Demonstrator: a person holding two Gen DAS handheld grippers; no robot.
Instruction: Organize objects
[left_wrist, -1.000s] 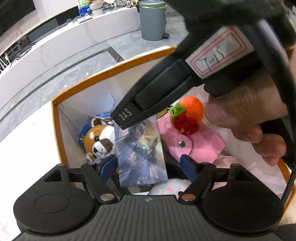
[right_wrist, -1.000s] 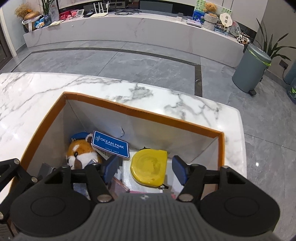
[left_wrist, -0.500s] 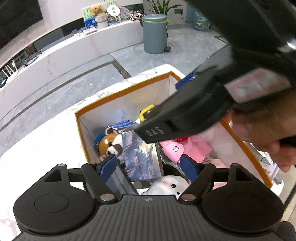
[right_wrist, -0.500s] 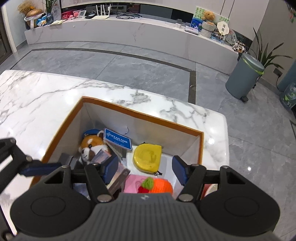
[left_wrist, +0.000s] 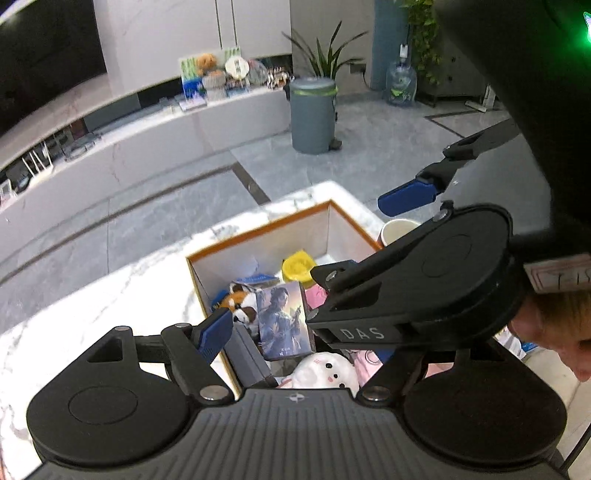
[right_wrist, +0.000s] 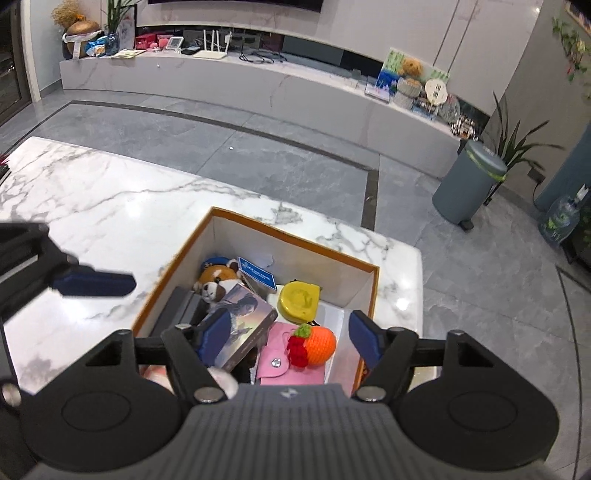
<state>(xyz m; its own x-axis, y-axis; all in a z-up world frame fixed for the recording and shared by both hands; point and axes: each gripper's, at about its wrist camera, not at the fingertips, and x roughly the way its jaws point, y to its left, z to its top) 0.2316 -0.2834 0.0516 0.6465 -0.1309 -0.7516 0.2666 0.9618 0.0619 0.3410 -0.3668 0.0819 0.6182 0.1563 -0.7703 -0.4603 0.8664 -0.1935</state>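
Right wrist view looks down into the orange-rimmed box (right_wrist: 375, 291), which sits on the white marble table (right_wrist: 110, 206) near its far corner. Inside: a red panda plush (right_wrist: 218, 282) at the back left, a blue sign card (right_wrist: 258, 277) leaning behind it, a yellow round case (right_wrist: 298, 300), an illustrated card box (right_wrist: 242, 326), a pink snap pouch (right_wrist: 291, 365) and a crocheted orange with a red bit (right_wrist: 317, 343) lying on the pouch. A dark grey thing sits along the box's left wall, but I can't make out what it is. The right gripper (right_wrist: 291, 338) hangs above the box with its jaws spread and nothing between them; they've just been opening wider.

From the left wrist, the left gripper (left_wrist: 295, 338) is also spread and empty as far as I can see, though its right finger is hidden behind the right gripper's body, which blocks a big chunk of the box. A white plush with a little face (left_wrist: 325, 371) peeks out at the near end, half cut off. A hand (left_wrist: 554, 325) shows at the right edge, mostly out of frame. A paper cup (left_wrist: 397, 229) just beside the box is partly covered too. Further off, a grey bin (left_wrist: 313, 114) stands on the floor.
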